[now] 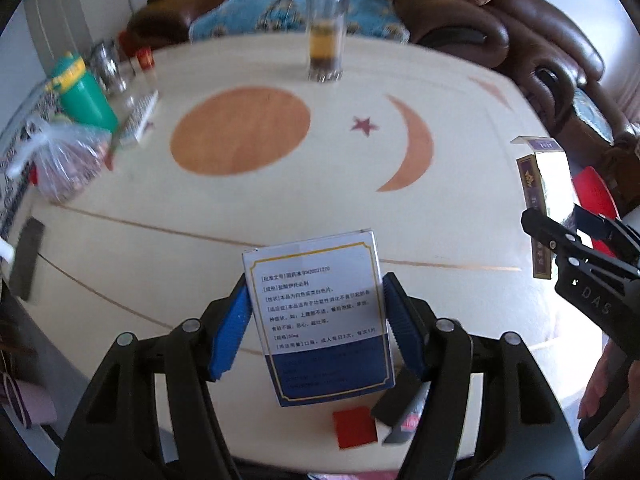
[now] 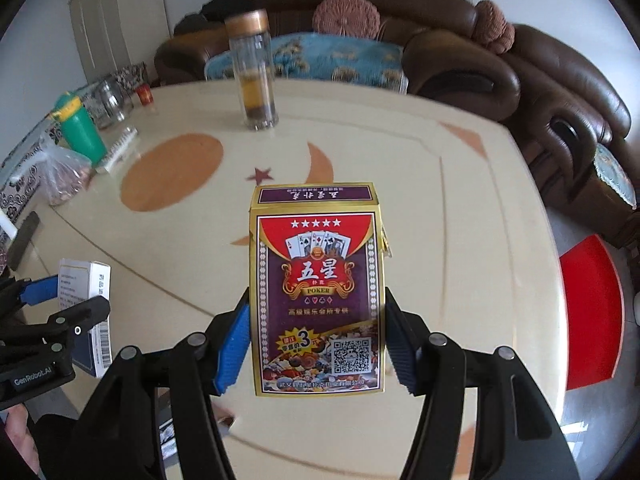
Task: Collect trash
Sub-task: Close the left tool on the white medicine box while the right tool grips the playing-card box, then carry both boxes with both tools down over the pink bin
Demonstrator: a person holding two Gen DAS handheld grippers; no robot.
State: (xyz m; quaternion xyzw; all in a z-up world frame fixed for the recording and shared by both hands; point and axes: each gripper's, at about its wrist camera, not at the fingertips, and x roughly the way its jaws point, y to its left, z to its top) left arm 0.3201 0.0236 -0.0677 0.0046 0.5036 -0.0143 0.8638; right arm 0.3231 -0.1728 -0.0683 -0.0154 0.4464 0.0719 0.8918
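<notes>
My left gripper (image 1: pixel 316 292) is shut on a white and blue medicine box (image 1: pixel 320 316) and holds it upright above the table. The same box (image 2: pixel 86 312) and left gripper (image 2: pixel 66 300) show at the left of the right wrist view. My right gripper (image 2: pixel 316 304) is shut on a purple and red poker card box (image 2: pixel 318 296) with its top flap open. That box (image 1: pixel 536 216) and the right gripper (image 1: pixel 560 228) show at the right edge of the left wrist view.
The cream table (image 1: pixel 320 208) bears a glass tea bottle (image 1: pixel 325 24), a green cup (image 1: pixel 82 92), glass jars (image 1: pixel 108 66), a plastic bag of nuts (image 1: pixel 66 164), a small box (image 1: pixel 138 118) and a dark remote (image 1: pixel 26 258). A red square (image 1: pixel 355 427) lies near the front edge. A brown sofa (image 2: pixel 520 72) and red stool (image 2: pixel 592 312) stand around.
</notes>
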